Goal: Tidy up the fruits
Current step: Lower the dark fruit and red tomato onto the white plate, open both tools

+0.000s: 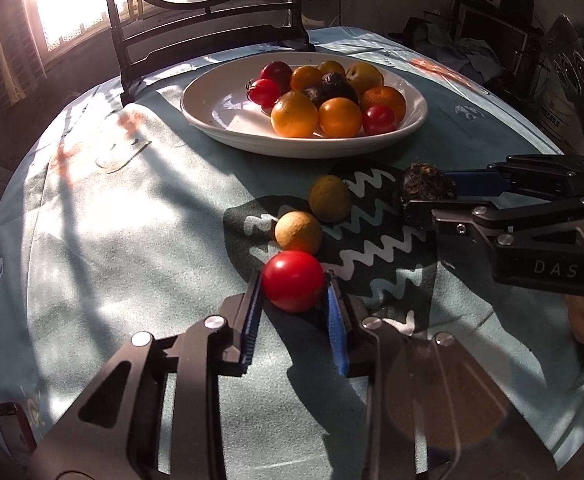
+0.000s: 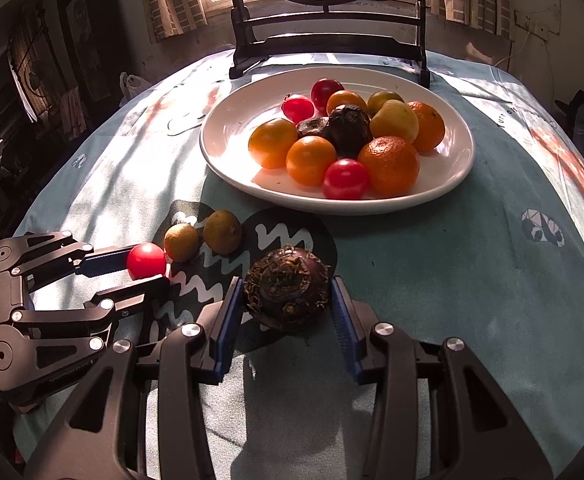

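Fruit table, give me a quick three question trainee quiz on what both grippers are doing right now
1. True or false: the left gripper brackets the red tomato.
2. Which item sits between the right gripper's fingers? A) orange B) dark scaly fruit C) tan fruit
3. How many small tan fruits lie on the cloth outside the plate?

Key: 1 true; 2 B; 3 two.
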Motion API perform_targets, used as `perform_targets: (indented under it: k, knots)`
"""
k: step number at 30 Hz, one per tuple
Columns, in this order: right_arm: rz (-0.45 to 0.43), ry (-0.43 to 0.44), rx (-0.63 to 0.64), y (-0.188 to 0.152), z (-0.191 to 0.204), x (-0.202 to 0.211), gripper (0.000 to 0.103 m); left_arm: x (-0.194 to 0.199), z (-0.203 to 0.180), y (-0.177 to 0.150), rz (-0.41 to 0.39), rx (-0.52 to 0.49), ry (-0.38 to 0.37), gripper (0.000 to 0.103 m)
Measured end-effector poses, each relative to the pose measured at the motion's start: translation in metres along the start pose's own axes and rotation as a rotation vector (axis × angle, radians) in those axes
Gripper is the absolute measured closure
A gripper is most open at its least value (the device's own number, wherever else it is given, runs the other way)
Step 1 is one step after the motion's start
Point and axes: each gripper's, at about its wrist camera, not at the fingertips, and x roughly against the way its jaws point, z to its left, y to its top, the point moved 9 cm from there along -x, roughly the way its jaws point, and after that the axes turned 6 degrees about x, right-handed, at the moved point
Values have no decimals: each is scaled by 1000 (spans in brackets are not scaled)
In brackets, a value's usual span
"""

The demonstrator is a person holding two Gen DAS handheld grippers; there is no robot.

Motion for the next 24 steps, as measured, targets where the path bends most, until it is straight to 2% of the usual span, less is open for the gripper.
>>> perform_targets:
  k: [6, 9, 11, 14, 17, 20, 24]
  knots:
    - [-24, 85, -11, -3, 12, 10, 59, 19, 0, 2, -41, 39, -56, 73]
    - [-82, 145, -9, 5, 21, 23, 59, 33, 0, 13, -85, 92, -119, 73]
    - [-136, 160, -13, 14, 20, 32, 59, 40, 2, 26, -122, 116, -130, 73]
    - [-227, 131, -55, 35, 5, 44, 59, 41, 4, 54, -159, 137, -135, 73]
    - [-281, 75, -112, 56, -19, 43, 59, 30, 4, 85, -178, 145, -109, 73]
    - [-298, 12, -134, 75, -42, 31, 59, 10, 6, 111, -177, 159, -73, 73]
    - [-304, -17, -161, 94, -64, 11, 59, -18, 12, 136, -164, 166, -17, 73]
